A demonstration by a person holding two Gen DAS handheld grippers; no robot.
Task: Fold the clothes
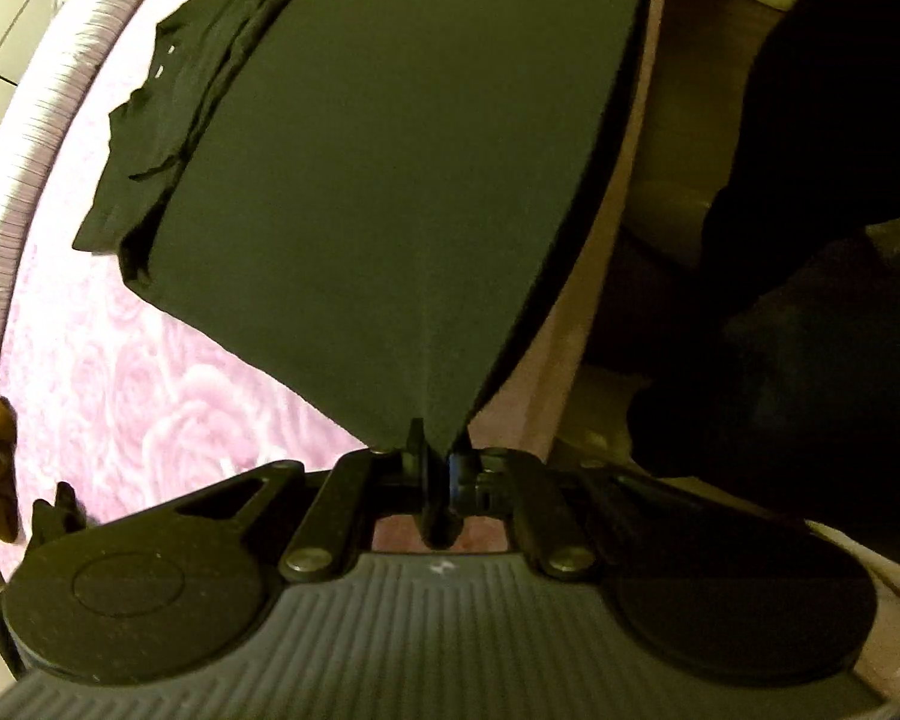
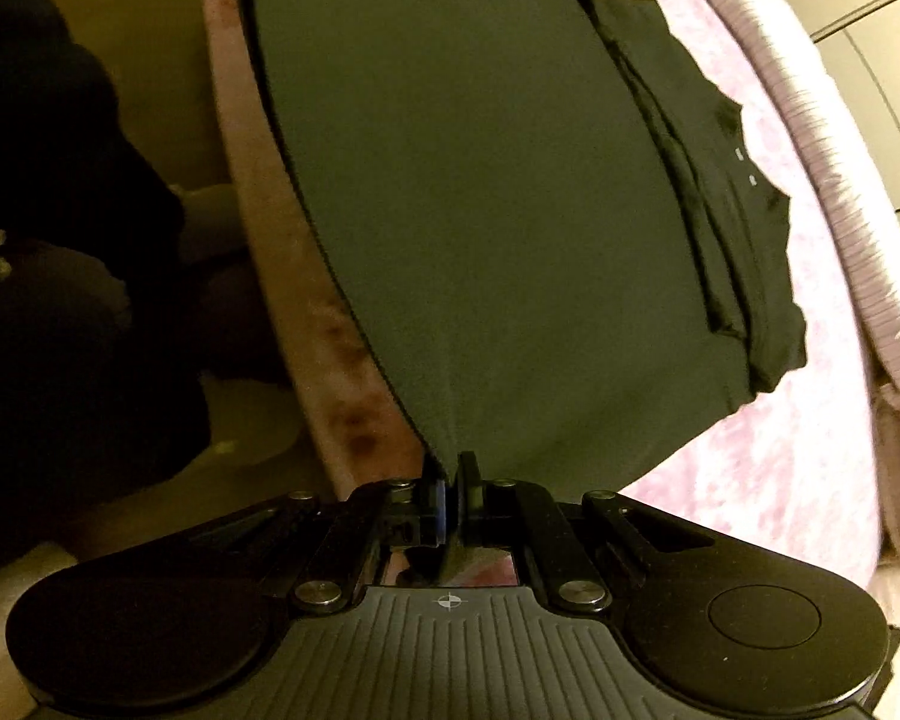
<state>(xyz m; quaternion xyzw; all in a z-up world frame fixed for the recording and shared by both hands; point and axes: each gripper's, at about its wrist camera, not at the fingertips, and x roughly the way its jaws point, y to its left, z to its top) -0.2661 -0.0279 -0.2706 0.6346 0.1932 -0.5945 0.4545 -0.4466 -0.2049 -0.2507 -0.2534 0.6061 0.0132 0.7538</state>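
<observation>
Fabric of the dark shirt (image 1: 390,180) stretches taut over the pink bed (image 1: 150,384); left tool (image 1: 441,462) and right tool (image 2: 450,474) each pinch 1 hem corner, fully closed.

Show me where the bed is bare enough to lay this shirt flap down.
Both grippers, left and right, pinch the shirt. Bare pink bedspread lies between the shirt's folded sleeve side and the ribbed bed edge; the right view shows the same strip. The opposite side is crowded: the shirt reaches the mattress edge there.

Dark green shirt (image 1: 390,180), partly folded, stretched taut over bed edge.
</observation>
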